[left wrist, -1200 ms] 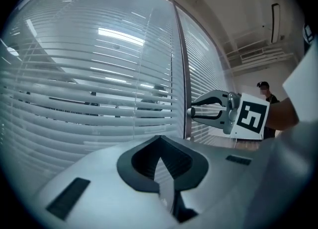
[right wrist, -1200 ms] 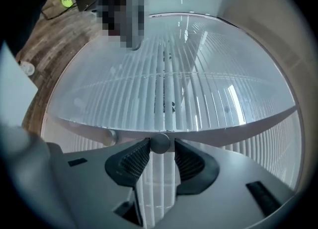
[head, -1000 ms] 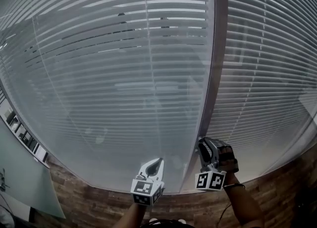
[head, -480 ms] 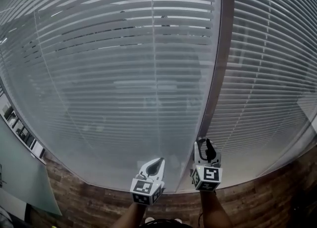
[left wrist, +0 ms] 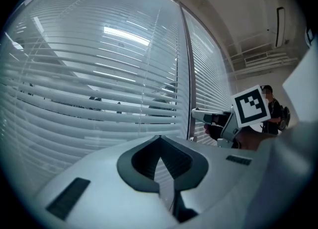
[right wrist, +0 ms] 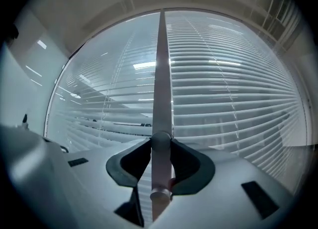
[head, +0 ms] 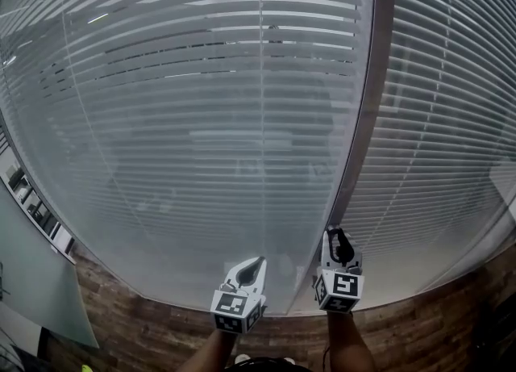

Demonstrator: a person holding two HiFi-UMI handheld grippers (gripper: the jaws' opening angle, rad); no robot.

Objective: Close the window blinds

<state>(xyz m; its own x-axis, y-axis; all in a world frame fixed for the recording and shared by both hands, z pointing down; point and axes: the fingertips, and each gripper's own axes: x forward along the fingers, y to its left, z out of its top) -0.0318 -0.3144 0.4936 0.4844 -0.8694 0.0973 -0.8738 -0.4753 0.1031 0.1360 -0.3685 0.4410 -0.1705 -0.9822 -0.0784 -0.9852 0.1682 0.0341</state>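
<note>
The right gripper [right wrist: 161,141] points level at the wide blind [head: 201,120], with its jaws on either side of that blind's thin upright wand [right wrist: 161,74]. The jaws have just been closing, and their tips press on the wand. It runs straight up from them, and its lower end shows just below them. The left gripper [left wrist: 159,138] is held just to the left of the right one and apart from it, its jaws brought together with nothing between them. The wide blind spreads ahead of and above both grippers. Its slats are tipped mostly flat, though a few higher up seem to leave dark gaps. A dark window post [head: 367,104] rises just beyond the right gripper, and a second blind [head: 439,120] hangs to the right of it.
</note>
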